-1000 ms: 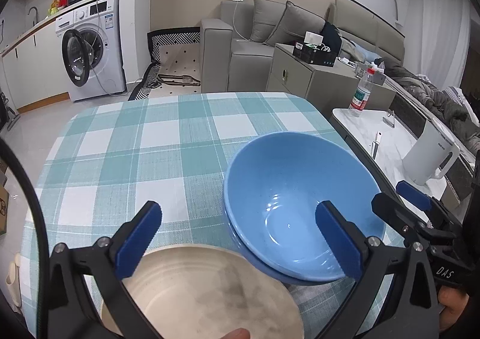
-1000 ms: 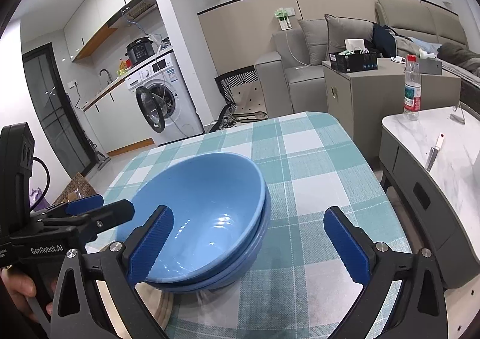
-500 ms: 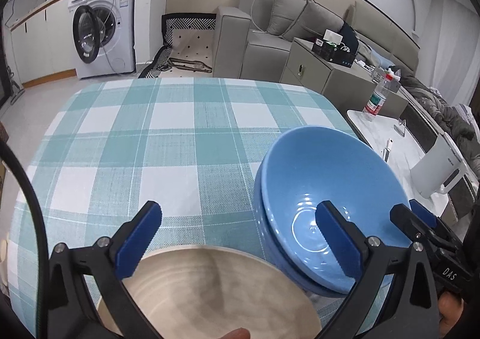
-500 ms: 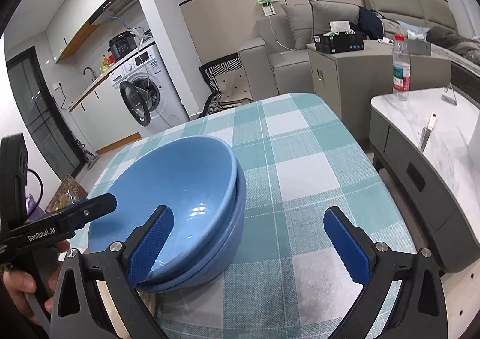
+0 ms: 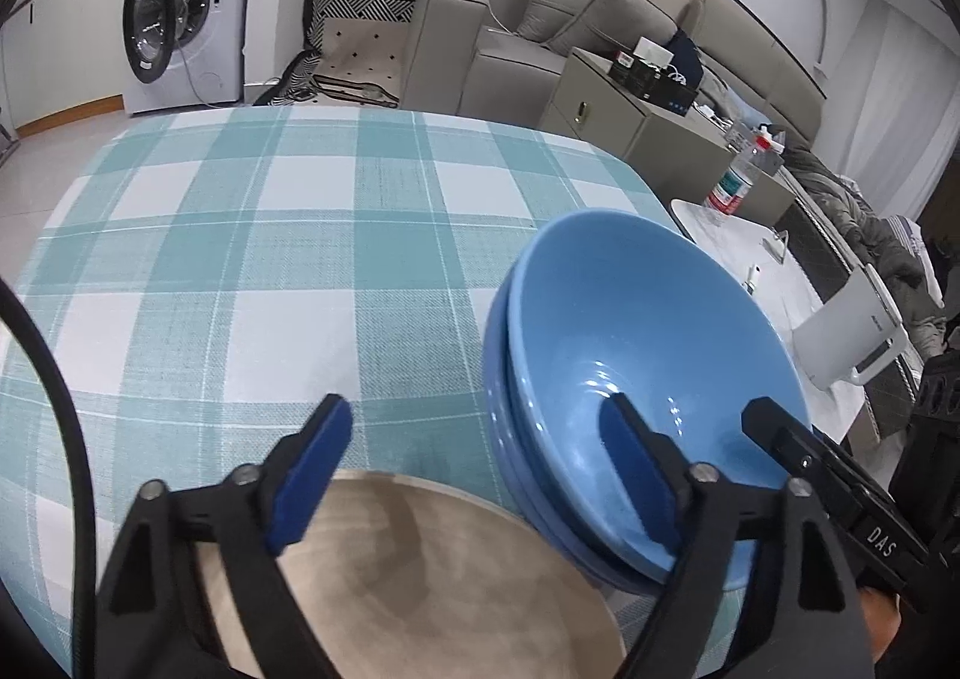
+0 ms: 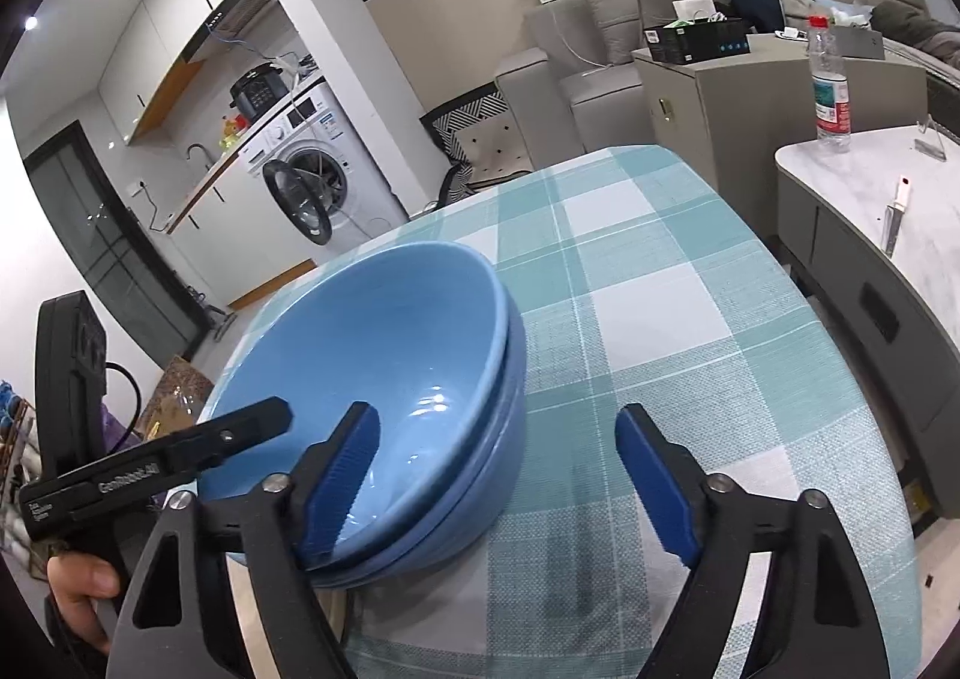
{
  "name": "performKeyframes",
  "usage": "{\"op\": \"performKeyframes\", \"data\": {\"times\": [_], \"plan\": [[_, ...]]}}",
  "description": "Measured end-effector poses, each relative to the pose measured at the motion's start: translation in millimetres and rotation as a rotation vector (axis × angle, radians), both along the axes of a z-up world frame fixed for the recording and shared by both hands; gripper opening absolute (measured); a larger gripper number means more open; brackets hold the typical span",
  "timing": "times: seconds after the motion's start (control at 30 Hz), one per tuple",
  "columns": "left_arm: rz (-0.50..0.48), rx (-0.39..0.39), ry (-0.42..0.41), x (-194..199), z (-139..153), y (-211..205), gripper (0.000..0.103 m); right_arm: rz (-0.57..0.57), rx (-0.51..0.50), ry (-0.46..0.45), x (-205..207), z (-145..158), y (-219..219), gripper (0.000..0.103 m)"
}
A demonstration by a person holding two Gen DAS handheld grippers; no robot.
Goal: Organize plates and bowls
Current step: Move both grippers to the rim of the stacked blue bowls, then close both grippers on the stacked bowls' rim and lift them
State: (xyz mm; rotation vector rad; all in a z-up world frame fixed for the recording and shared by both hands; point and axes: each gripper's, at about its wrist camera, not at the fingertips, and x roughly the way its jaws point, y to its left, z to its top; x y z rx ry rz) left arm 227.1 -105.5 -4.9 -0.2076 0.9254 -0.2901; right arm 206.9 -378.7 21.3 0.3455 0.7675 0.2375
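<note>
Both grippers, left (image 5: 480, 469) and right (image 6: 498, 475), have been closing (jaws still apart), straddling the blue bowls' (image 5: 648, 379) rim.

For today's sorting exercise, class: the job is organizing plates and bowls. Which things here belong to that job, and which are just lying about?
Belong to the job:
- blue bowls, nested
- beige plate
- left gripper and right gripper, both open, fingers just closing in, gripping nothing

Just lying about:
- water bottle
- white kettle
- washing machine
- sofa
</note>
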Motion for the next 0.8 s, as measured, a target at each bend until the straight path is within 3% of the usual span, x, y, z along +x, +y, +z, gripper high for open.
{"op": "performKeyframes", "data": {"times": [0.17, 0.37, 0.8], "plan": [[-0.026, -0.01, 0.009, -2.8, 1.7, -4.9, 0.053, 0.025, -0.003, -0.02, -2.7, 3.7, 5.1, 0.066], [-0.063, 0.03, -0.009, -8.2, 7.4, -16.6, 0.038, 0.054, -0.023, -0.042, -5.8, 8.6, 14.6, 0.049], [-0.073, 0.086, -0.035, -14.3, 11.7, -26.1, 0.036, 0.044, -0.041, -0.037, -4.1, 9.4, 13.7, 0.048]]}}
